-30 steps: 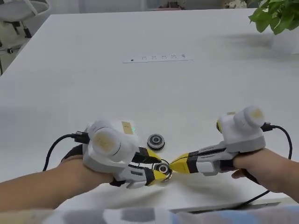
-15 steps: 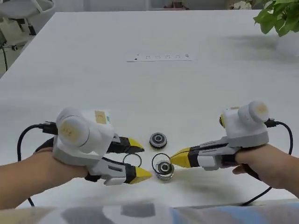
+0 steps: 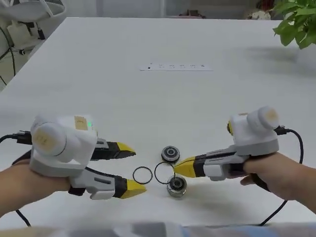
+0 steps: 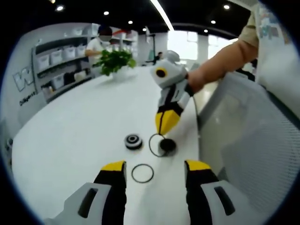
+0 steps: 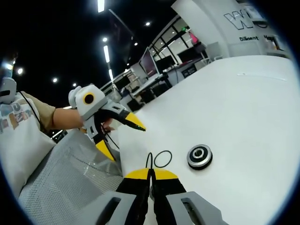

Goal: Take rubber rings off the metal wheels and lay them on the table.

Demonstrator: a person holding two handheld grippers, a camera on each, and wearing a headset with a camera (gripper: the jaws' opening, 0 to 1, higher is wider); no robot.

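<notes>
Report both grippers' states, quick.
Left gripper: open, empty.
Right gripper: shut on a ring.

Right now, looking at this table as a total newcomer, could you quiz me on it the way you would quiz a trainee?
1. How many metal wheels sit on the table? A one, B two, C four.
2. True or false: the left gripper is shut on a wheel.
3. Fill in: the right gripper is shut on a thin black ____.
Key: 1 B. 2 false: its jaws are open, and a loose ring lies on the table by them. 3 ring.
</notes>
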